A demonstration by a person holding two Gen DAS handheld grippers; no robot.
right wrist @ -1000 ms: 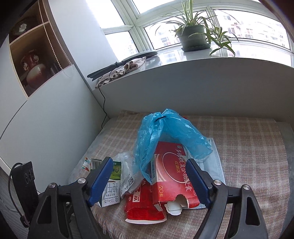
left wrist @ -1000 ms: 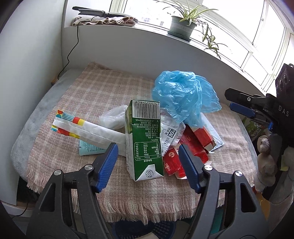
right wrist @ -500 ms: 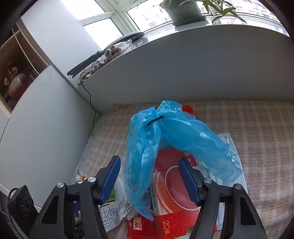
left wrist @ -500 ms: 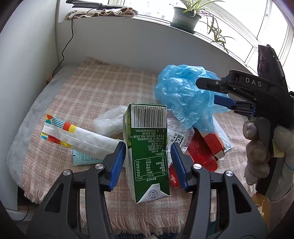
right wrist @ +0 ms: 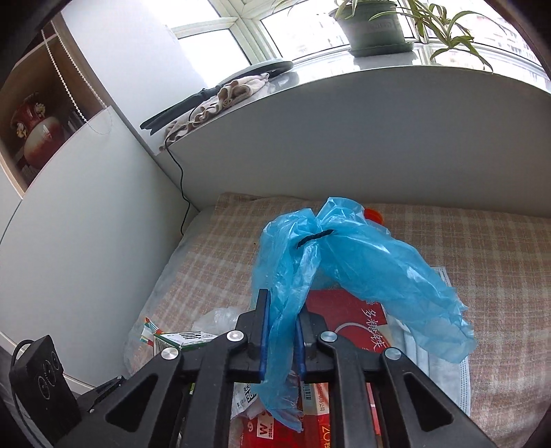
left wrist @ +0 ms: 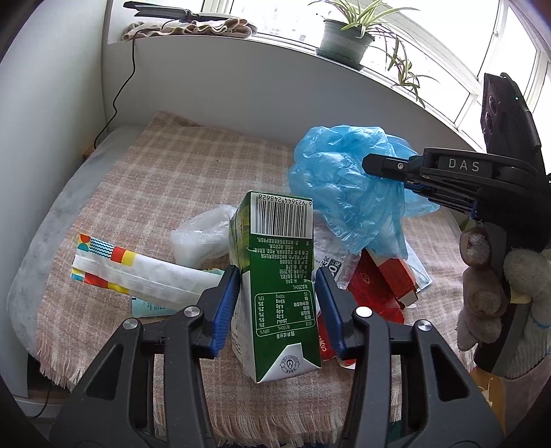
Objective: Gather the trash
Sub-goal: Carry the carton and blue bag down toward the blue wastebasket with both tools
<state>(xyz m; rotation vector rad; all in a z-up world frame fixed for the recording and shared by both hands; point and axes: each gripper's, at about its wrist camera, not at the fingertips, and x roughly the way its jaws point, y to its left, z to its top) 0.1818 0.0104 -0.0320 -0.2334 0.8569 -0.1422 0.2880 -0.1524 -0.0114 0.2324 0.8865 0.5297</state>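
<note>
A green milk carton [left wrist: 280, 275] stands upright on the plaid cloth [left wrist: 172, 165]. My left gripper [left wrist: 277, 303] is shut on the carton, one blue pad on each side. A crumpled blue plastic bag [right wrist: 344, 268] lies over red boxes [right wrist: 347, 313]. My right gripper [right wrist: 280, 331] is shut on a hanging fold of the blue bag; in the left wrist view the bag [left wrist: 344, 186] sits under the right gripper's arm [left wrist: 447, 175]. A colourful paper wrapper [left wrist: 137, 272] and a clear plastic bag [left wrist: 203, 234] lie left of the carton.
A grey wall and a windowsill with a potted plant [left wrist: 344, 38] and a cloth [left wrist: 193, 27] stand behind the table. A face mask [right wrist: 444, 372] lies under the red boxes. A black cord [left wrist: 120, 86] hangs at the left. The cloth's fringe [left wrist: 275, 424] marks the near edge.
My left gripper closed in on the green carton and gripped it. My right gripper moved forward and closed on the blue bag.
</note>
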